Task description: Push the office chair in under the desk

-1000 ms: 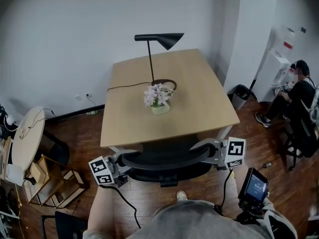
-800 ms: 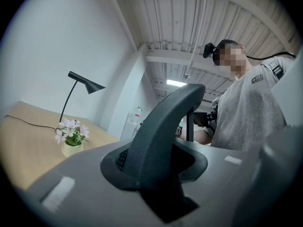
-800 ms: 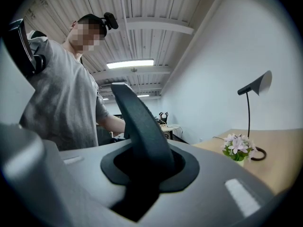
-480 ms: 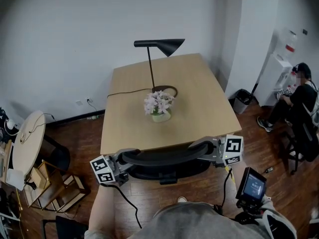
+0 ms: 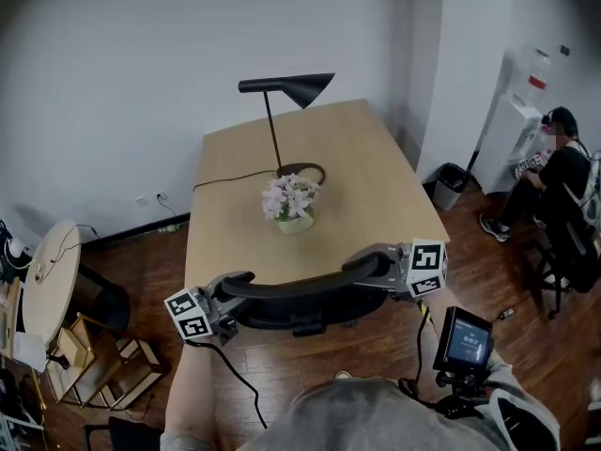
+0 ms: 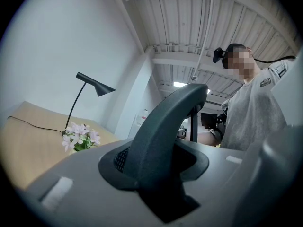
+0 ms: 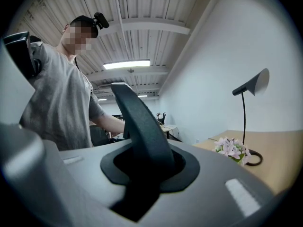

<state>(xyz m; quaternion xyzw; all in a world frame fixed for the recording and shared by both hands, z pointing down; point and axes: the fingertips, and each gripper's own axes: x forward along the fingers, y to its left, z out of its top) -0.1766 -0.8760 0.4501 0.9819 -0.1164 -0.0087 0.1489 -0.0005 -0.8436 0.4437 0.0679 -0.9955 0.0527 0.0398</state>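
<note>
2 claws sit on the office chair (image 5: pixel 300 291) in the head view: L claw (image 5: pixel 228 289) at lower left of centre on one end of the curved black backrest, R claw (image 5: pixel 380 265) right of centre on the other end, both pointing inward along the rim. Chair is at the near edge of the wooden desk (image 5: pixel 376 186), backrest right against that edge, seat mostly hidden beneath the top. On the desk: black lamp (image 5: pixel 282 87) w/ cord trailing to frame left, and a pot of pale flowers (image 5: pixel 286 198) just below the lamp base. Round side table (image 5: pixel 42 271) at far left, dark bin (image 5: pixel 454 178) right of the desk, seated person (image 5: pixel 562 181) at far right on the wood floor. A small screen (image 5: pixel 460 340) is at lower right, by the wearer's arm. L claw view: backrest rim (image 6: pixel 161 136) rises from btw the jaws at centre frame; the jaws have just been opening, yet the rim sits in the gap and looks gripped. Flowers (image 6: pixel 79 137) and lamp (image 6: pixel 94 84) at left, wearer's grey shirt (image 6: pixel 255 112) at right. R claw view: jaws clenched on the backrest rim (image 7: pixel 142 131), which curves up to upper centre; lamp (image 7: pixel 253 84) and flowers (image 7: pixel 230 149) at right over the desk top (image 7: pixel 279 160), grey shirt (image 7: pixel 61 103) at left.
</note>
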